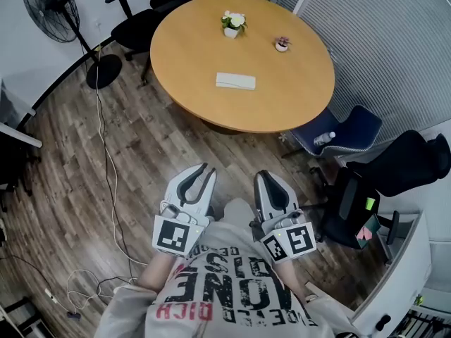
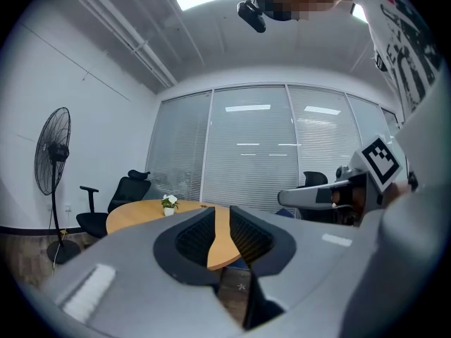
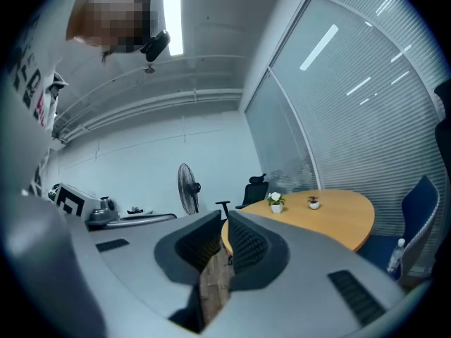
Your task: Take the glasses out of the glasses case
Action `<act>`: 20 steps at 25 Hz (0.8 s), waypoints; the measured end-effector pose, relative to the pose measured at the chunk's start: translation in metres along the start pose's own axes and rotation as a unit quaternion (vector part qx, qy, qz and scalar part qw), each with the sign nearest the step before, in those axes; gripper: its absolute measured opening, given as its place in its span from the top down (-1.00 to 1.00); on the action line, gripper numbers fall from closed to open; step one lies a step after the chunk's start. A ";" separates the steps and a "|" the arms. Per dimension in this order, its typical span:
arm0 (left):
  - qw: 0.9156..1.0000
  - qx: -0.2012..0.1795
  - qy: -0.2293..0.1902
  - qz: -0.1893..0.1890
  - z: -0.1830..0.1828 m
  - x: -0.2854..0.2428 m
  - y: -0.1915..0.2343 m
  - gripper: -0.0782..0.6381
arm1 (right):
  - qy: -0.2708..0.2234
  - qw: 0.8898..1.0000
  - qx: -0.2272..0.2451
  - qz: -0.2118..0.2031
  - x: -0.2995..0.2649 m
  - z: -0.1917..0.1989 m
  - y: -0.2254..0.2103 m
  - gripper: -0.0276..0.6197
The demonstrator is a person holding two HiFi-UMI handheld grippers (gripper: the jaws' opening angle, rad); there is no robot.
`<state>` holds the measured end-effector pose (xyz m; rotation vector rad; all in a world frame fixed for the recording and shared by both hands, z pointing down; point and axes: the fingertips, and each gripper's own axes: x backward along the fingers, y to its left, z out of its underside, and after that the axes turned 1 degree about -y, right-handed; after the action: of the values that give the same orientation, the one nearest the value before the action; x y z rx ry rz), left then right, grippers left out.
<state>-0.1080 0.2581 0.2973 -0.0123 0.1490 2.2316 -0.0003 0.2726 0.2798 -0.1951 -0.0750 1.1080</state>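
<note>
Now: left hand-held gripper (image 1: 208, 168) part-open, nothing btwn jaws; right hand-held gripper (image 1: 263, 174) shut, empty; glasses case (image 1: 235, 82) on table (image 1: 299, 101).

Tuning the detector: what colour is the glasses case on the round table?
The glasses case is white; head view shows it best.

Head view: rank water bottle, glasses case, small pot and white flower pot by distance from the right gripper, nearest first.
From the right gripper:
1. Water bottle, on the blue chair off to its right.
2. Glasses case, middle of the round table.
3. Small pot, far right part of the table.
4. White flower pot, by the table's far edge.
</note>
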 end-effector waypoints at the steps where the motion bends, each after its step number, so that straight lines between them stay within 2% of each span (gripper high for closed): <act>1: 1.000 0.001 0.001 -0.001 0.000 -0.002 0.001 0.58 | 0.002 1.000 -0.001 0.000 -0.002 0.000 -0.002 0.84; 11: 1.000 0.013 0.012 -0.019 0.007 -0.054 0.023 0.58 | 0.017 1.000 -0.017 -0.011 -0.046 0.009 -0.046 0.84; 20: 0.999 0.009 -0.003 -0.051 -0.008 -0.143 0.043 0.58 | 0.019 0.999 -0.013 -0.032 -0.106 -0.012 -0.126 0.84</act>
<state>-0.0542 0.1188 0.3025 -0.0020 0.1619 2.1283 0.0651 0.1223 0.2960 -0.2347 -0.0611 1.0402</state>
